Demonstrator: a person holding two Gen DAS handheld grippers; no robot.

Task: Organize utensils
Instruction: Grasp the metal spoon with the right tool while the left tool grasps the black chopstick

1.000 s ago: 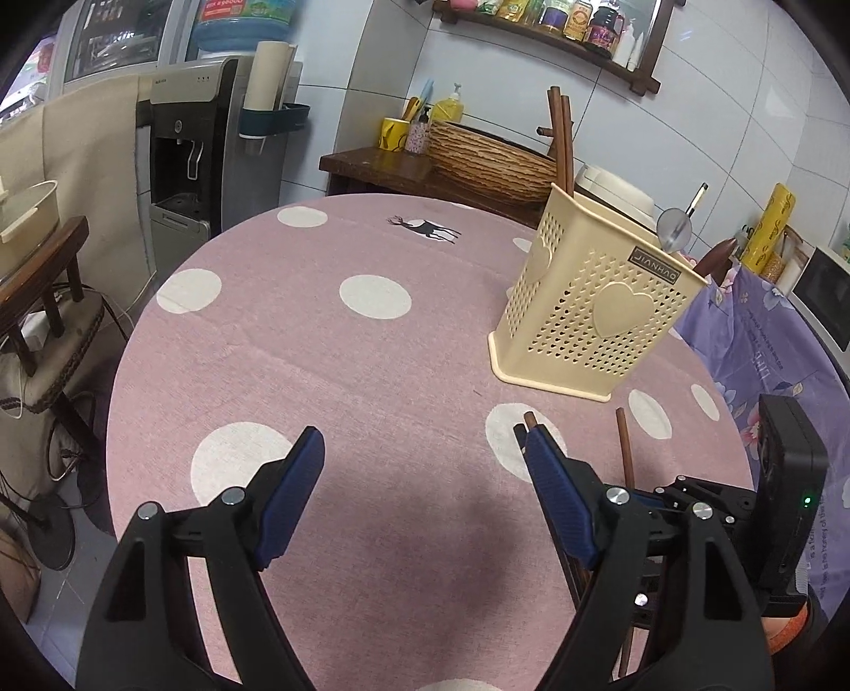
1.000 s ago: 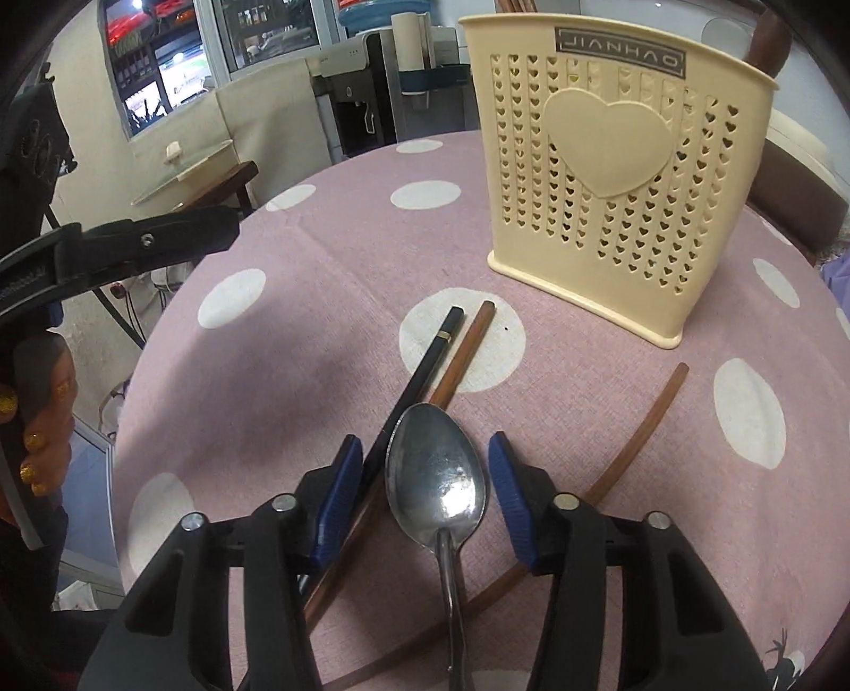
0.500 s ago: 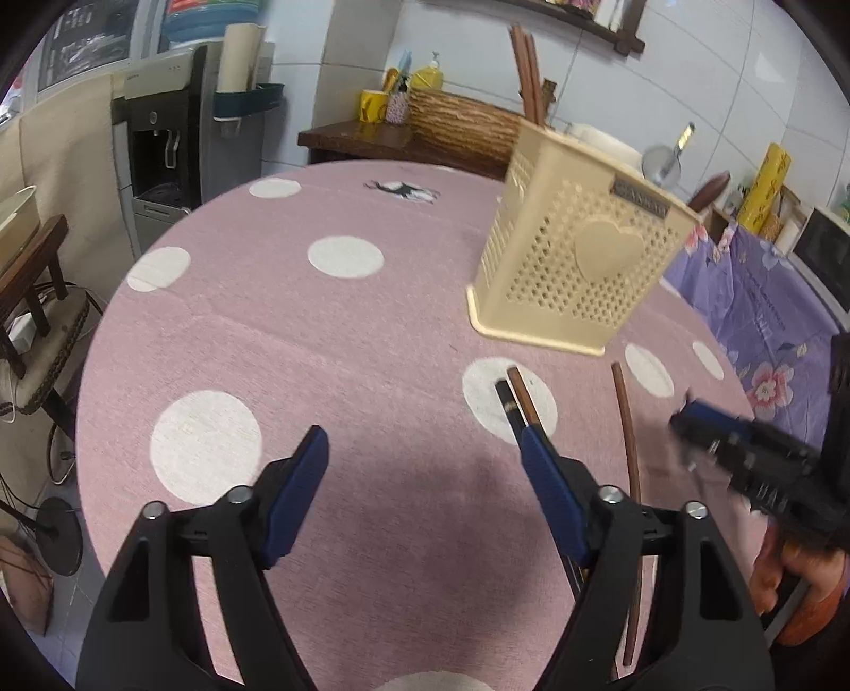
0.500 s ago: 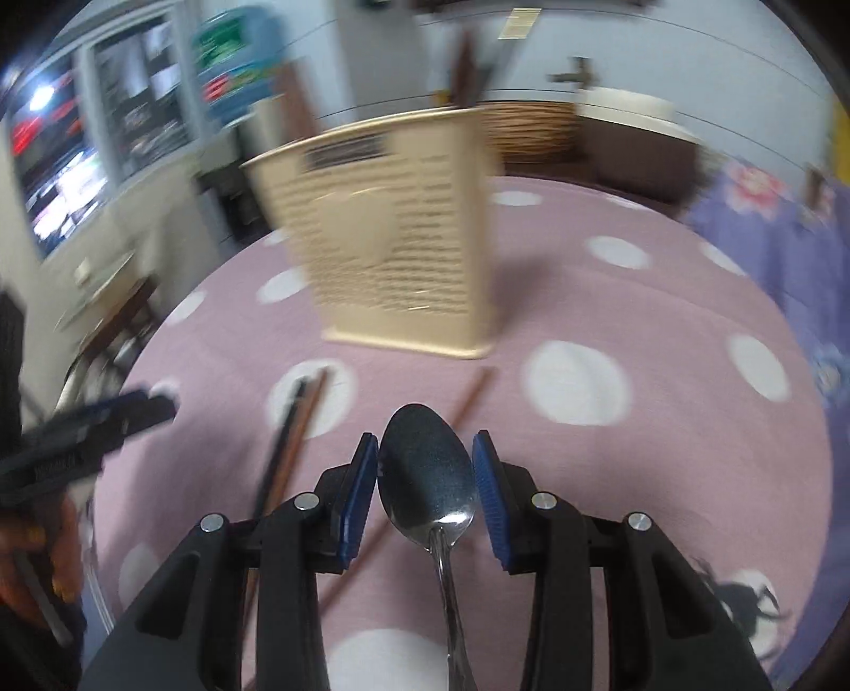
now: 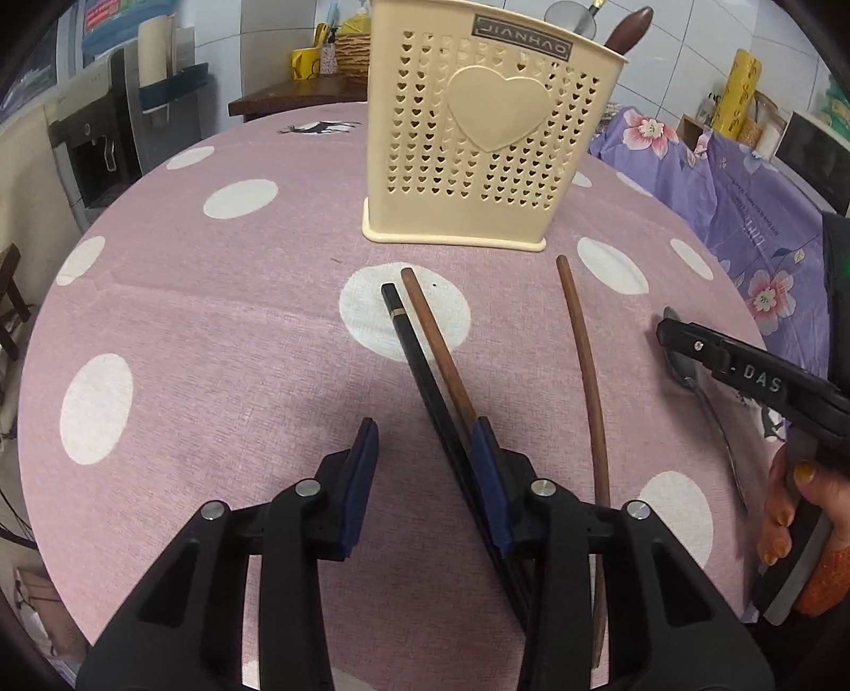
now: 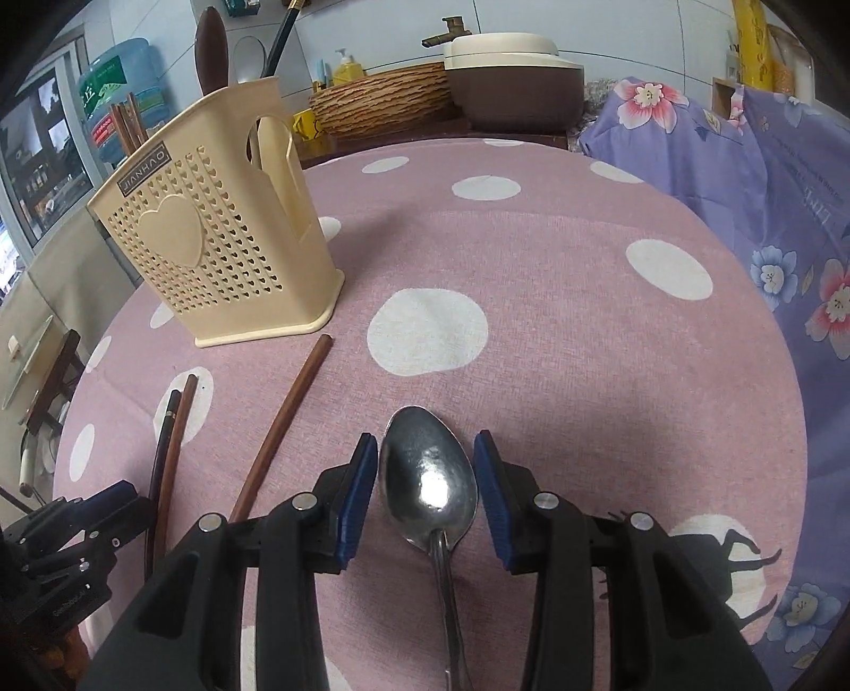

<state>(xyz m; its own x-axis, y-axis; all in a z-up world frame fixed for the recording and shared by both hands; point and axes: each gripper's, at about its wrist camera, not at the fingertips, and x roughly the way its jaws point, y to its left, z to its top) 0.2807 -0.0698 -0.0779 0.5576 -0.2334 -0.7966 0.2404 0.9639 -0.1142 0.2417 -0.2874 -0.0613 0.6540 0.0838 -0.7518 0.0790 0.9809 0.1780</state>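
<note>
Utensils lie loose on the pink polka-dot worktop [image 6: 558,297] in front of a cream perforated holder [image 5: 478,138] that stands upright with a raised heart on its face and a "JIANHAO" label near its rim. A metal spoon [image 6: 430,478] lies bowl-up between the blue pads of the right tongs [image 6: 425,478], its handle running back under the tool; the pads stand just beside the bowl on either side, with a slim gap visible at each edge, so the right tongs are partly open and have not closed on the spoon. Left of the spoon, a brown chopstick [image 6: 287,420] lies alone, its far tip close to the holder's base. Further left, a black chopstick [image 5: 419,367] and a second brown chopstick [image 5: 441,351] lie side by side, touching along much of their length, with their far ends on a white dot. The left tongs [image 5: 425,452] are open and hold nothing; the right pad sits against this pair while the left pad is over bare cloth. In the holder, a dark wooden handle [image 6: 211,48], a metal ladle bowl [image 6: 249,58] and a few brown chopsticks [image 6: 127,127] stick up above the rim. Behind the worktop are a wicker basket [image 6: 382,101], a rice cooker [image 6: 515,74] and a purple floral cloth [image 6: 770,175].
</note>
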